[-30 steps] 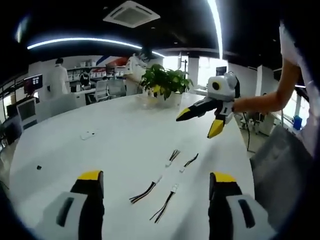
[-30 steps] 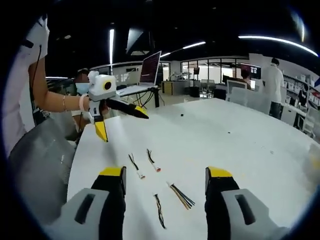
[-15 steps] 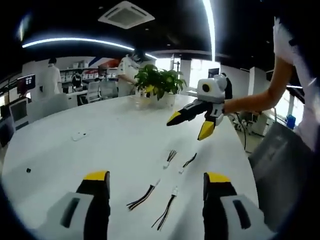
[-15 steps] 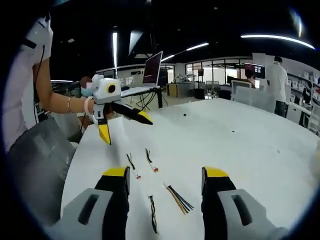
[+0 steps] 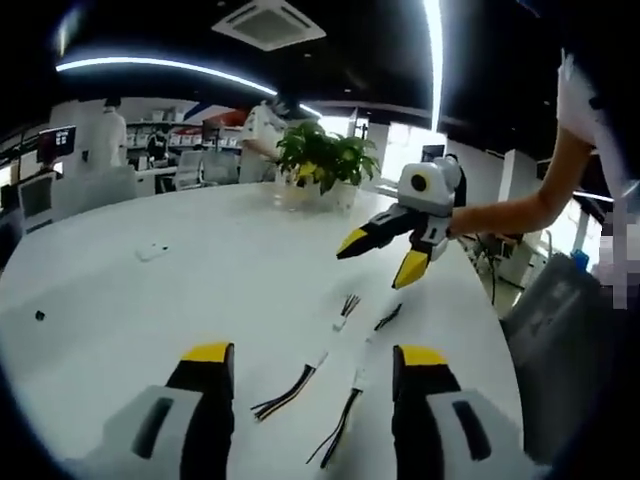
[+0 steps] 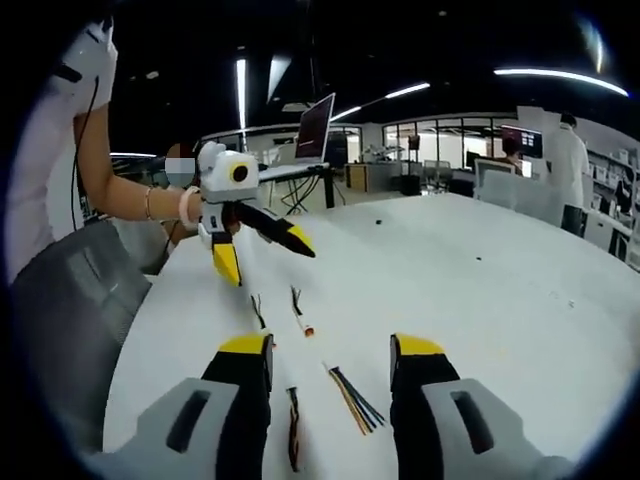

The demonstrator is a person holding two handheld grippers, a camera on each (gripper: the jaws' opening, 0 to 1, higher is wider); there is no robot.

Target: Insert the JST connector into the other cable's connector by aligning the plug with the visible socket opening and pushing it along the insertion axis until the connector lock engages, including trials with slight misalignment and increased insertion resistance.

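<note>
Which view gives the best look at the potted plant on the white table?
The left gripper view. The potted plant stands there at the far edge of the white table, with its green leaves and pale pot in plain sight, beyond the right gripper. The right gripper view faces another part of the room, toward desks and a laptop.

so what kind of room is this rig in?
Looks like an open-plan office or lab. A big white table holds short cables, a potted plant sits at its far end, a laptop stands on a desk behind, and a ceiling air-conditioning vent hangs overhead. People stand near desks in the background.
</note>
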